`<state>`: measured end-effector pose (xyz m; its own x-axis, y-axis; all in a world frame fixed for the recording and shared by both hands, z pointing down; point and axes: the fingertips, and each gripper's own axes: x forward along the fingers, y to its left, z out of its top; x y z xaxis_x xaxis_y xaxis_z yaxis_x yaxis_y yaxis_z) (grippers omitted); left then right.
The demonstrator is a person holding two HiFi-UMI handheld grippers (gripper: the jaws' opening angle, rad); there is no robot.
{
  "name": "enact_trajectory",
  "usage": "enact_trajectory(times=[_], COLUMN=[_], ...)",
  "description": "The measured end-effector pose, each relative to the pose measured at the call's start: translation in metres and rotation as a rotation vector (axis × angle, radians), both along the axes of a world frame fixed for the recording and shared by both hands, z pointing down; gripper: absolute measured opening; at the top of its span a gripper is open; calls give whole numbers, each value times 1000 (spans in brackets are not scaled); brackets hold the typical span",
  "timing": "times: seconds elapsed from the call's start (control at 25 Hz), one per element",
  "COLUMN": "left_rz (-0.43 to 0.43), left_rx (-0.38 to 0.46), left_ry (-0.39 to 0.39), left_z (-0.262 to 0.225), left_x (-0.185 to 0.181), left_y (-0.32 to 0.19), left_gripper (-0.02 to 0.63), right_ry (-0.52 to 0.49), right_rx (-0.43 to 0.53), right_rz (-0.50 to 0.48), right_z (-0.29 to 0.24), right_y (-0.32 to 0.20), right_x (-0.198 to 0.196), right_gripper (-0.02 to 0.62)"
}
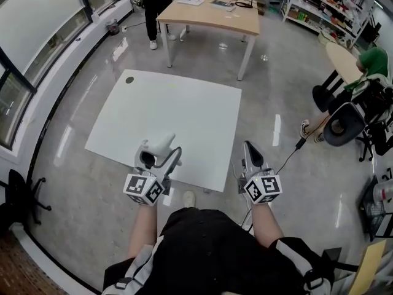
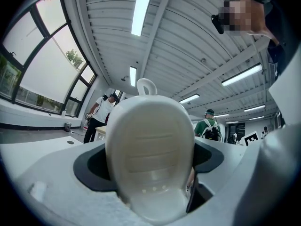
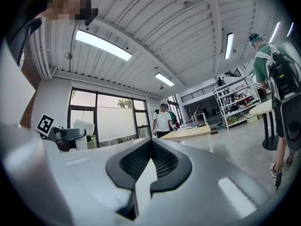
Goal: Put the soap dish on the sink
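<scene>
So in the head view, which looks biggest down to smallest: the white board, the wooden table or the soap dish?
Largest: white board
Next: wooden table, but it stands farther away, so that's unsure
Smallest: soap dish

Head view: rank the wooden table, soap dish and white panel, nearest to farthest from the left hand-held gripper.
1. Soap dish: held in the left hand-held gripper.
2. White panel: just ahead.
3. Wooden table: far ahead, toward the right.

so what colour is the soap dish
Creamy white soap dish, clearest in the left gripper view.
</scene>
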<state>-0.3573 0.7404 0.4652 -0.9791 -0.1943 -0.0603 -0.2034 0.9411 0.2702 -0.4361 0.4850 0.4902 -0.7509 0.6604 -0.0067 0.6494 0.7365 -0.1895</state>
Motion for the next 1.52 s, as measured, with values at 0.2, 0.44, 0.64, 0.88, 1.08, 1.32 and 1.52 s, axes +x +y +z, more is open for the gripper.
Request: enact_trajectory(times=[0.2, 0.44, 0.64, 0.88, 1.08, 1.32, 1.52], left_rz=[1, 27, 46, 64, 82, 103, 110], left_rx=[16, 27, 16, 11, 6, -11, -51], left_ry=[42, 112, 207, 333, 409, 544, 621], left_z=[16, 42, 74, 115, 138, 178, 201], left_x=[-16, -34, -42, -45, -58, -63, -71], left_y=[23, 41, 47, 44, 35, 19, 14], left_gripper=[462, 462, 462, 462, 462, 462, 462], right_ry=[6, 38, 82, 140, 183, 262, 316], right_rx=[26, 54, 83, 119, 138, 163, 172], right_rz=[14, 51, 60, 70, 72, 53, 50], right_z=[3, 19, 41, 68, 87, 121, 146], right_y=[17, 33, 45, 41, 36, 38, 45], right_x=[-10, -22, -21, -16, -24, -26, -31], right_gripper=[6, 6, 6, 6, 6, 6, 6])
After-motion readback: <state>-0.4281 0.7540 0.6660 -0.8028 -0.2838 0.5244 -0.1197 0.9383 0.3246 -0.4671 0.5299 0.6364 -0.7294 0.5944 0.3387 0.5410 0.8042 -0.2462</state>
